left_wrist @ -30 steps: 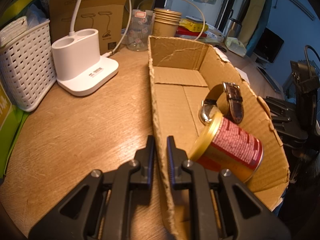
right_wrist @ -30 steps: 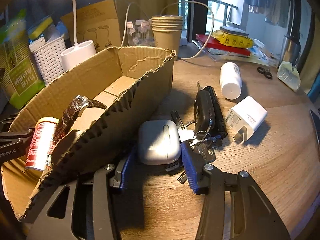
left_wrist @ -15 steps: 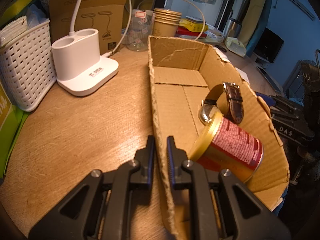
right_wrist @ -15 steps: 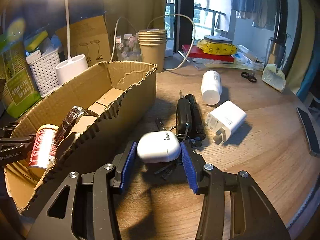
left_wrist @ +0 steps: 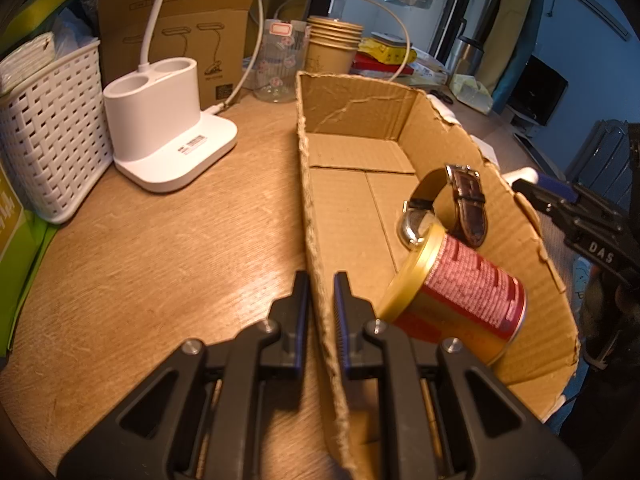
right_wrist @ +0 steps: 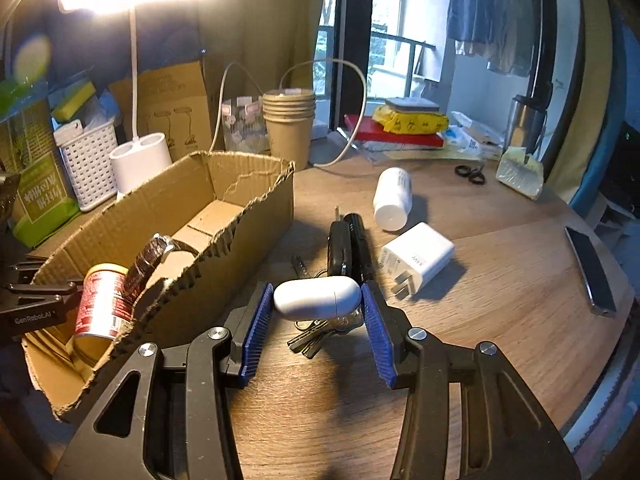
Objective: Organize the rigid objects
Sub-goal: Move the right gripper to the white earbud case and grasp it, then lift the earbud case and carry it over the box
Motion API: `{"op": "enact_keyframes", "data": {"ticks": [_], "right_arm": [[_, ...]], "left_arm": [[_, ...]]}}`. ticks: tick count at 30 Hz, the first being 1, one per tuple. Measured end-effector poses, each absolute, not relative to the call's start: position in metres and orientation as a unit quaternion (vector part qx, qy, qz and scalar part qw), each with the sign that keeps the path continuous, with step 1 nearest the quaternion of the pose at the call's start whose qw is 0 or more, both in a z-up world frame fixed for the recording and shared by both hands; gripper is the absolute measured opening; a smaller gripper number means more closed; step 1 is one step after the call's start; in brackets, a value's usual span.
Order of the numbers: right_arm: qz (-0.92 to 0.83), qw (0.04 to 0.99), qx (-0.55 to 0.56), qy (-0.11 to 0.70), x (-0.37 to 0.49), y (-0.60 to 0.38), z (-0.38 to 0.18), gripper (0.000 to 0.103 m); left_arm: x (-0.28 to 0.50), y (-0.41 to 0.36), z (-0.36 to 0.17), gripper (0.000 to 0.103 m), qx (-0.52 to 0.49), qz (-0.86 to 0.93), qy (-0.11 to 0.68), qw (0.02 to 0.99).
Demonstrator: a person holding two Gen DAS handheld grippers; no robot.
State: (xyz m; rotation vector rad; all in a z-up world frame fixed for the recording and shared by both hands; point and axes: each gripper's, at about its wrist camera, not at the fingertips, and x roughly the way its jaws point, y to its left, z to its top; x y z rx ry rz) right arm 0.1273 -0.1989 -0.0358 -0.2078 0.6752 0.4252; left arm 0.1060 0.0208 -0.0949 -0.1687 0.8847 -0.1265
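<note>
Earbud case: white earbud case (right_wrist: 317, 297) sits between the two blue pads of the right hand-held gripper (right_wrist: 317, 312), one pad touching each rounded end, lifted above the bunch of keys (right_wrist: 316, 334) on the wooden worktop (right_wrist: 500, 292).
Case direction: its long axis runs crosswise, from pad to pad, roughly level; its seam line faces the camera.
Right hand-held gripper: jaws at a middling width, clamped on the earbud case, just beside the torn right wall of the cardboard box (right_wrist: 240, 232).
Left hand-held gripper: left hand-held gripper (left_wrist: 321, 312) has its jaws narrowed onto the box's left wall (left_wrist: 316, 264), one finger outside and one inside, pinching the cardboard.
Box contents: red can with a gold rim (left_wrist: 460, 300) lies on its side at the near end, its gold end pointing toward the left wall; brown leather wristwatch (left_wrist: 448, 208) rests just behind it, touching the can's rim.
Worktop beside the case: black car key fob (right_wrist: 340, 244) and a black cylindrical flashlight (right_wrist: 360, 240) lie side by side, pointing away from the camera; white wall charger (right_wrist: 418, 258) and a white bottle on its side (right_wrist: 394, 198) lie to their right.
Behind the box: white lamp base (left_wrist: 168, 120), white lattice basket (left_wrist: 52, 136), stack of paper cups (left_wrist: 334, 46).
</note>
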Motion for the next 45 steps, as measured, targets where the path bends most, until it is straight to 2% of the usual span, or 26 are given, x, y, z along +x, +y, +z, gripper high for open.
{"op": "enact_keyframes", "data": {"ticks": [13,23,45], "right_arm": [[0.218,0.931,-0.096,0.277,0.107,-0.193,0.002,0.048],[0.29,0.918,-0.089,0.254,0.099,-0.157,0.023,0.048],[0.343,0.881,-0.138,0.295,0.114,-0.086,-0.008,0.048]], "left_arm": [[0.106,0.021,-0.095,0.014,-0.081,-0.061,0.427,0.898],[0.106,0.021,-0.095,0.014,-0.081,-0.061,0.427,0.898],[0.106,0.02,-0.095,0.014,-0.081,-0.061,0.427,0.899]]}}
